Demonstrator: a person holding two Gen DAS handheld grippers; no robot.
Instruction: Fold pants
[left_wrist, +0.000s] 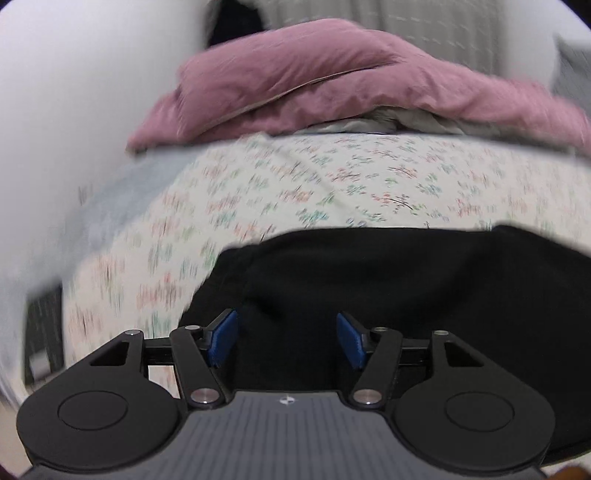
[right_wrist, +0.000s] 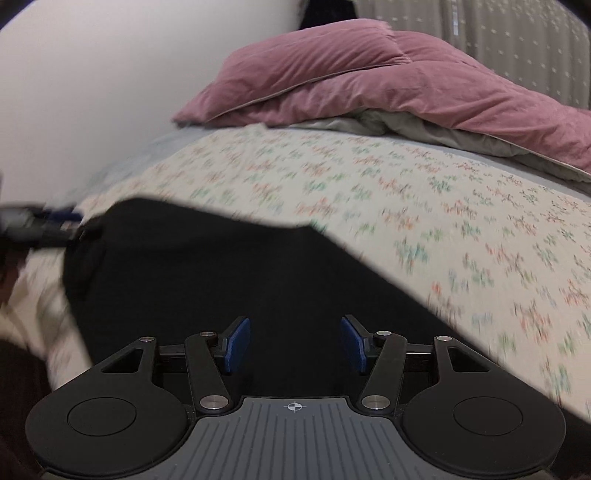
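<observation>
Both my left gripper and right gripper are wide open, holding nothing; I'd grab the black pants edges evenly before folding.

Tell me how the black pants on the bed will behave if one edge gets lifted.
The black pants look floppy: they lie flat on the floral bedspread, so a lifted edge would probably drape. They are likely light, being thin cloth. A push would probably bunch them rather than slide them whole.

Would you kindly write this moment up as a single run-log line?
task: fold pants | left gripper: open, empty | right gripper: open, empty | black pants: on floral sheet, under both grippers
</observation>
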